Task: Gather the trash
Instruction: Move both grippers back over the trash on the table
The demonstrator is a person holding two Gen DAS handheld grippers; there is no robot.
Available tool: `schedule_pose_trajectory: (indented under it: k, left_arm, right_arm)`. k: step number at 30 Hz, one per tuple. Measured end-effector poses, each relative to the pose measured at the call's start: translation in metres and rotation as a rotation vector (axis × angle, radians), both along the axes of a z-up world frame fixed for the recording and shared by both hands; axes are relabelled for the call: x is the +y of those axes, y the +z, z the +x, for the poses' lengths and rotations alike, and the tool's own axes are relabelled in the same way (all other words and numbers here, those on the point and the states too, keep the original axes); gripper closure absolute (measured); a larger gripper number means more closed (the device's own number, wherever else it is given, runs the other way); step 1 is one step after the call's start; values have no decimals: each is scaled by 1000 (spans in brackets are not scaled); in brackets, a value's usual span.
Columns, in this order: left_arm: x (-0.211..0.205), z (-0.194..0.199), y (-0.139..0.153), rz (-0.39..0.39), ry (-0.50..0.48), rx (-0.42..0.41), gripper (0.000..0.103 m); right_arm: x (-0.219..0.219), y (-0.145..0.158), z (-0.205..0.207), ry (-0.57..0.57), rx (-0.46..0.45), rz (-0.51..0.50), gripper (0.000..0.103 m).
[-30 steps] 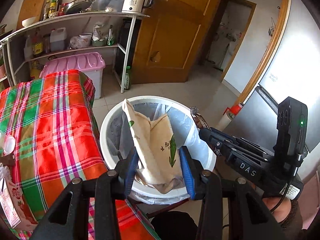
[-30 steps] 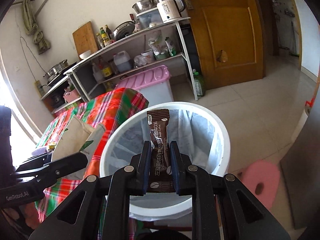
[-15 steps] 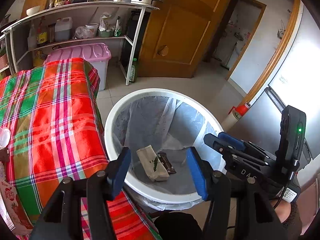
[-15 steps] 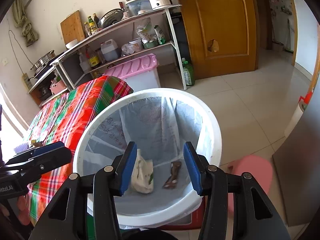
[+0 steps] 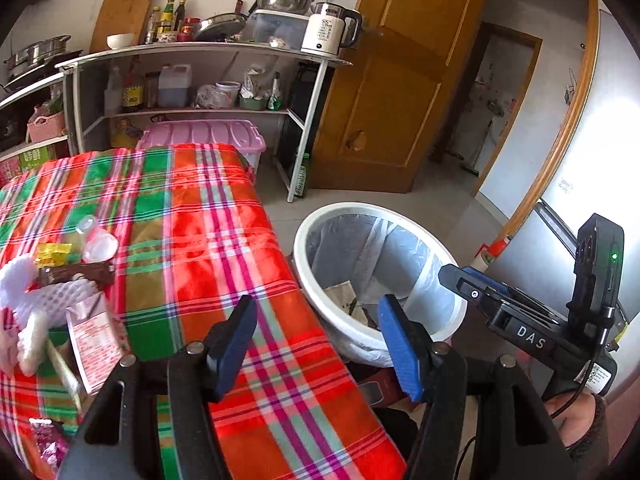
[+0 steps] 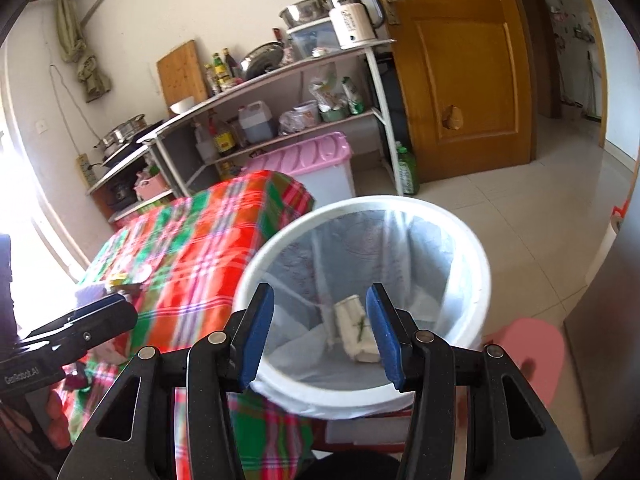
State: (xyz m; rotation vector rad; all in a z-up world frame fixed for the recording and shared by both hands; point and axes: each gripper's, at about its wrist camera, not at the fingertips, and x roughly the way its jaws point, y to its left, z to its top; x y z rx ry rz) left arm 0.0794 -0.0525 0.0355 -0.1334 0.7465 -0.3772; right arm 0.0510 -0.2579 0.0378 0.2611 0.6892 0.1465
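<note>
Far left of the worktop (image 5: 192, 240), plaid cloth: remaining litter lies in a cluster: white foam netting (image 5: 48, 300), yellow wrapper (image 5: 52, 249), clear plastic cup (image 5: 94, 240) on its side, brown wrapper (image 5: 76, 274), red-printed packet (image 5: 94, 344).

Left hand-held gripper (image 5: 316, 344): its jaws have just been opening and stand well apart, nothing between the blue pads. It hangs over the worktop's right edge, with its right pad in front of the bin rim.

Just beside the worktop edge, on the floor: white bin (image 6: 476, 276) with a clear liner. At the bottom lies a beige paper packet (image 6: 354, 326) with a green leaf mark. A dark strip next to it shows in the left wrist view only; too small to identify.

Right hand-held gripper (image 6: 324, 332): jaws wide and empty, having opened within the last second, poised above the near rim of the bin, the packet seen through the gap.

Far right: pink stool (image 6: 536, 360) on the floor near the bin.
</note>
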Motion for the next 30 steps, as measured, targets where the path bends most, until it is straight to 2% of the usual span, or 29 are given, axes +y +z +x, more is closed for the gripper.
schedule_pose_trajectory:
  k: [5,8,13,18,23,28,30]
  left_arm:
    - [41,-27,5,0,83,-36,37]
    - [65,-43,7,35,156,-61,36]
    - [106,-61,3,25,244,-67,33]
    - [141,-73,-10,28,320,-38,32]
    - [166,-80,-19,15,366,-20,29]
    - [180,-84,-34,4,365,20,27]
    - [182,-84,-40,7,352,34,26]
  right_arm:
    - [38,9,-11,86,-28,22,53]
    - [62,10,-15,136,-34,32,53]
    - [97,9,-17,213,-35,37,53]
    - [133,3,-15,304,-29,49,53]
    - [171,-2,-8,376,-19,12,53]
    - [194,-9,3,425,2,35,43]
    - [202,-11,6,435,0,42,42]
